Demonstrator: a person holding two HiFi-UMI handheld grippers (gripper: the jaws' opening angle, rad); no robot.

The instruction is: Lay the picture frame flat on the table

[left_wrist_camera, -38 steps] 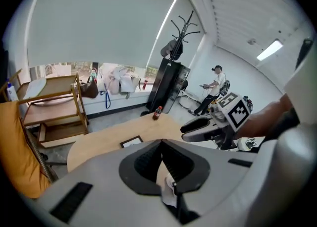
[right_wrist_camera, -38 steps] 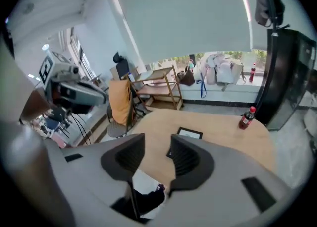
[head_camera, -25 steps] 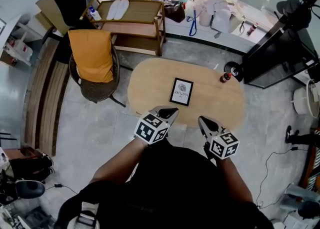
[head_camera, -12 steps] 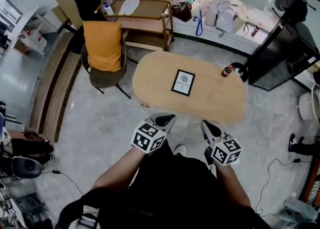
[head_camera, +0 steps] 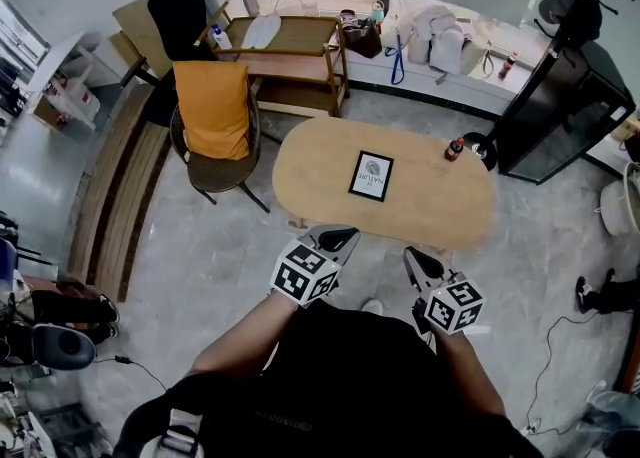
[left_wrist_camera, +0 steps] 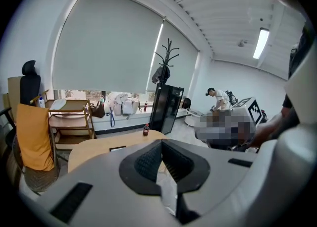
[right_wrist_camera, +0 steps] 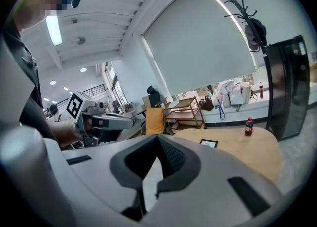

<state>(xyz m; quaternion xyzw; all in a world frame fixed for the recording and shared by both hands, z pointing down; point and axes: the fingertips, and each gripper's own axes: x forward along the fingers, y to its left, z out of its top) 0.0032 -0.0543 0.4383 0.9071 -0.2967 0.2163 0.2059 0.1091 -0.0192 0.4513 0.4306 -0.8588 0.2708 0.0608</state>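
The black picture frame [head_camera: 371, 176] lies flat, face up, in the middle of the oval wooden table [head_camera: 430, 206]. Both grippers hang short of the table's near edge, over the floor. My left gripper [head_camera: 340, 236] is shut and holds nothing. So is my right gripper [head_camera: 410, 254], about level with it. In the left gripper view the frame [left_wrist_camera: 118, 148] shows as a thin dark slab on the table [left_wrist_camera: 89, 151], beyond the shut jaws. The right gripper view has the frame [right_wrist_camera: 208, 143] lying flat past its shut jaws.
A small dark bottle [head_camera: 453, 150] stands at the table's far right. A wicker chair with an orange cushion [head_camera: 212, 111] sits to the table's left, a wooden cart [head_camera: 285, 46] behind it. A black cabinet [head_camera: 555, 116] is at the right. Cables lie on the floor.
The person and both grippers have drawn back from the table: the fingertips were over its near edge and now hang over the floor. The frame has stayed flat.
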